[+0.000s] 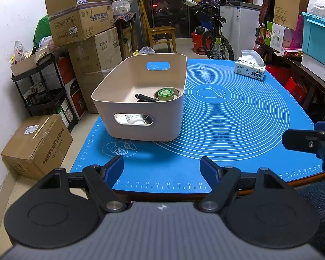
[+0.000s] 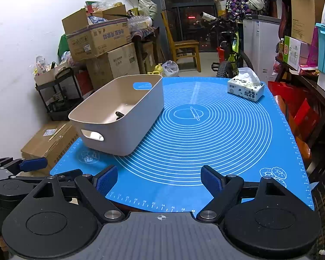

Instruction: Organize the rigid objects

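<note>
A beige plastic bin [image 1: 110,96] [image 2: 140,104] stands on the left part of the blue mat [image 1: 238,130] [image 2: 205,147]. Inside it lie a green-lidded jar [image 1: 165,94] within a tape roll, a black marker [image 1: 146,98] [image 2: 119,114], and a white bottle [image 1: 134,118] seen through the near handle hole. My left gripper [image 1: 162,169] hovers open over the mat's near edge, short of the bin, with nothing between its fingers. My right gripper [image 2: 158,178] is open too, empty, over the near edge further right. Each gripper shows at the edge of the other's view.
A tissue box [image 1: 250,68] [image 2: 246,87] sits at the mat's far right corner. Stacked cardboard boxes [image 1: 82,23], a black cart [image 1: 45,86] and a floor carton [image 1: 36,145] stand left of the table. A chair, a bicycle [image 1: 216,41] and a cluttered shelf lie beyond.
</note>
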`<state>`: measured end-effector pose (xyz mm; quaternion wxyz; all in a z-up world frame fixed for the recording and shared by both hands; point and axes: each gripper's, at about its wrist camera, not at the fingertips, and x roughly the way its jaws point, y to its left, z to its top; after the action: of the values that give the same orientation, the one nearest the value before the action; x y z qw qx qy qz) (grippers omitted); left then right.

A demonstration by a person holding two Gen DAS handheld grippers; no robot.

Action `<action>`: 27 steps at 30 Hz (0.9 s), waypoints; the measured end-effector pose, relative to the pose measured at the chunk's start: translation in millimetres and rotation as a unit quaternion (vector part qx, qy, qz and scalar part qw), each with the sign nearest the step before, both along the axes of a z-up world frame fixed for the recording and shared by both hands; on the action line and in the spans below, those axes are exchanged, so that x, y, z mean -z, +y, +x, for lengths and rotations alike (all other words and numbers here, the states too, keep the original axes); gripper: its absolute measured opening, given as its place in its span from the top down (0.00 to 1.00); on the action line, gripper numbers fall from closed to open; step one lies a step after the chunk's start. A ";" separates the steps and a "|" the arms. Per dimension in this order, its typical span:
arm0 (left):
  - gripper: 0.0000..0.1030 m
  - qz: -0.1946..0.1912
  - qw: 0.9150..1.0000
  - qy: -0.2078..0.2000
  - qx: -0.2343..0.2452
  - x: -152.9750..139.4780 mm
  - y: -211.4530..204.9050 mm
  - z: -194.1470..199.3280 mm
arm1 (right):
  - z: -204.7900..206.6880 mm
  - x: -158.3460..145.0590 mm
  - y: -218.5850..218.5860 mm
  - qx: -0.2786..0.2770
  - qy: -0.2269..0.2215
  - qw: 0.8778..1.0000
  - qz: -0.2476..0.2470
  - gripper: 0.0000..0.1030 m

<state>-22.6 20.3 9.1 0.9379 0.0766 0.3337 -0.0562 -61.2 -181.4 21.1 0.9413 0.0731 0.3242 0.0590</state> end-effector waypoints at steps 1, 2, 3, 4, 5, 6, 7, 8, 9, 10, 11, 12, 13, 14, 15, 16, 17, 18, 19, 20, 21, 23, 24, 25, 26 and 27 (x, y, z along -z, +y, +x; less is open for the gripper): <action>0.25 0.000 1.000 0.000 0.000 0.1 -0.4 -0.2 | 0.0 0.2 0.1 0.000 0.000 1.000 0.000 0.17; 0.25 0.000 1.000 0.000 0.000 0.0 -0.2 -0.2 | 0.0 -0.1 0.1 0.000 0.000 1.000 0.000 0.17; 0.25 0.000 1.000 0.000 0.000 -0.1 0.1 0.0 | -0.1 0.3 0.4 0.000 0.000 1.000 0.000 0.17; 0.25 0.000 1.000 -0.001 0.000 -0.2 0.2 0.0 | 0.1 -0.3 0.1 0.000 0.000 1.000 0.000 0.17; 0.25 0.000 1.000 -0.001 0.000 -0.1 -0.4 -0.3 | -0.1 0.3 0.4 0.000 0.000 1.000 0.000 0.17; 0.25 -0.001 1.000 -0.001 0.000 0.7 -0.1 -0.4 | 0.0 0.3 0.4 0.000 0.000 1.000 0.000 0.17; 0.25 0.000 1.000 -0.001 0.000 0.7 -0.1 -0.5 | 0.0 -0.2 0.3 0.000 0.000 1.000 0.000 0.17; 0.25 0.000 1.000 -0.001 0.000 0.8 -0.4 -0.6 | -0.1 0.0 0.4 0.000 0.000 1.000 0.000 0.17; 0.25 0.000 1.000 -0.001 0.000 0.7 0.0 -0.5 | 0.1 -0.3 0.5 0.000 0.000 1.000 0.000 0.17; 0.25 -0.001 1.000 0.000 0.000 0.9 -0.3 -0.7 | 0.2 -0.5 0.4 0.000 0.000 1.000 0.000 0.17; 0.25 -0.001 1.000 -0.001 -0.001 0.9 0.0 -0.5 | 0.1 -0.6 0.5 0.000 0.000 1.000 0.000 0.16; 0.25 -0.001 1.000 -0.001 -0.001 1.0 -0.5 -0.8 | 0.1 -0.4 0.6 0.000 0.000 1.000 0.000 0.17; 0.25 -0.001 1.000 0.000 -0.001 1.0 -0.2 -0.6 | 0.2 -0.6 0.6 0.000 0.000 1.000 0.000 0.17; 0.25 -0.001 1.000 0.000 -0.001 0.9 -0.2 -0.6 | 0.2 -0.7 0.6 0.000 0.000 1.000 0.000 0.17; 0.25 -0.001 1.000 0.000 0.000 0.8 0.2 -0.4 | 0.1 -0.3 0.8 0.000 0.000 1.000 0.000 0.17; 0.25 -0.001 1.000 0.000 0.000 0.8 0.1 -0.5 | 0.3 -0.8 0.8 0.000 0.001 1.000 0.000 0.17; 0.25 0.000 1.000 -0.001 -0.001 0.8 -0.1 -0.6 | 0.3 -0.9 0.9 0.000 0.001 1.000 0.000 0.17; 0.25 -0.001 1.000 0.000 0.000 0.7 0.3 -0.4 | 0.3 -1.0 0.9 0.000 0.001 1.000 0.000 0.17; 0.25 -0.001 1.000 -0.001 -0.001 0.8 0.3 -0.4 | 0.3 -0.8 1.0 0.000 0.001 1.000 0.000 0.17; 0.25 -0.001 1.000 -0.001 -0.001 0.9 0.0 -0.6 | 0.3 -0.5 1.1 0.000 0.001 1.000 0.001 0.17; 0.25 -0.001 1.000 0.000 -0.001 0.8 0.3 -0.5 | 0.4 -1.1 0.9 0.000 0.001 1.000 0.000 0.17; 0.25 -0.001 1.000 0.000 -0.001 0.9 -0.2 -0.7 | 0.3 -0.7 1.2 -0.001 0.001 1.000 0.000 0.17; 0.25 -0.001 1.000 0.000 0.000 0.8 0.4 -0.4 | 0.3 -0.7 1.2 0.000 0.001 1.000 0.000 0.17; 0.25 -0.001 1.000 0.000 0.000 0.8 0.4 -0.4 | 0.5 -1.3 1.2 0.000 0.001 1.000 0.000 0.17; 0.25 0.000 1.000 0.000 -0.001 0.9 -0.3 -0.8 | 0.5 -1.4 1.3 0.000 0.001 1.000 0.000 0.16; 0.25 0.000 1.000 0.000 -0.001 1.0 -0.1 -0.7 | 0.5 -1.2 1.4 0.000 0.001 1.000 0.001 0.17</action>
<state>-23.3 20.2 8.2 0.9380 0.0763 0.3335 -0.0553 -60.7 -180.0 22.3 0.9408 0.0736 0.3254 0.0595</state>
